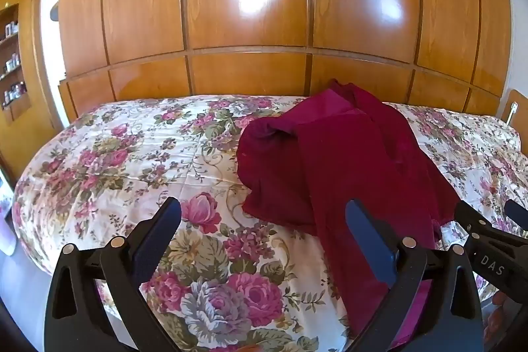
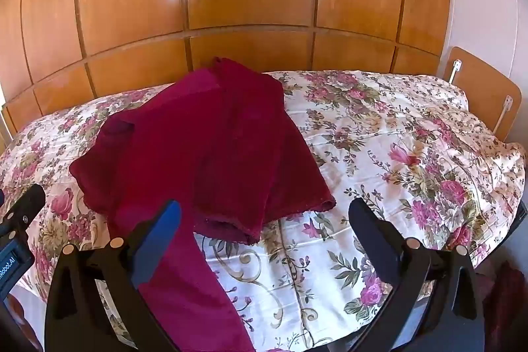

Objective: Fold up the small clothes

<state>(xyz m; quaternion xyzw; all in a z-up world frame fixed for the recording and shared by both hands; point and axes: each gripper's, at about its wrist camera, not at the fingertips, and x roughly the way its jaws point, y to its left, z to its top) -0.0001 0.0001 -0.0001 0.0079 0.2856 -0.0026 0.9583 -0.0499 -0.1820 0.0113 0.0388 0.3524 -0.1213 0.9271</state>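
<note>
**Both grippers open above a crumpled dark red garment on a flowered bed**

A dark red, soft knitted garment [image 1: 333,154] lies loosely bunched on a bed covered with a white quilted bedspread printed with pink and purple roses and green leaves [image 1: 132,160]. The garment spreads from near the far edge of the bed toward the near edge, and one long strip of it runs down over the near side. Its layers overlap unevenly, with a rolled fold at the upper left part in the left wrist view and a hemmed edge showing toward the bedspread in the right wrist view.

The left gripper [image 1: 264,220], black with blue pads, has its jaws spread wide and nothing between them; its right finger [image 1: 369,240] stands over the long red strip, its left finger over the bare bedspread. The right gripper [image 2: 264,220] is likewise spread wide and holds nothing; its left finger [image 2: 158,240] hangs over the red strip, its right finger over the flowers. Each gripper's tip shows at the edge of the other's view.

Behind the bed stands a glossy orange-brown panelled wooden wardrobe wall [image 1: 247,5]. A wooden shelf with small bottles [image 1: 11,61] is at far left
</note>
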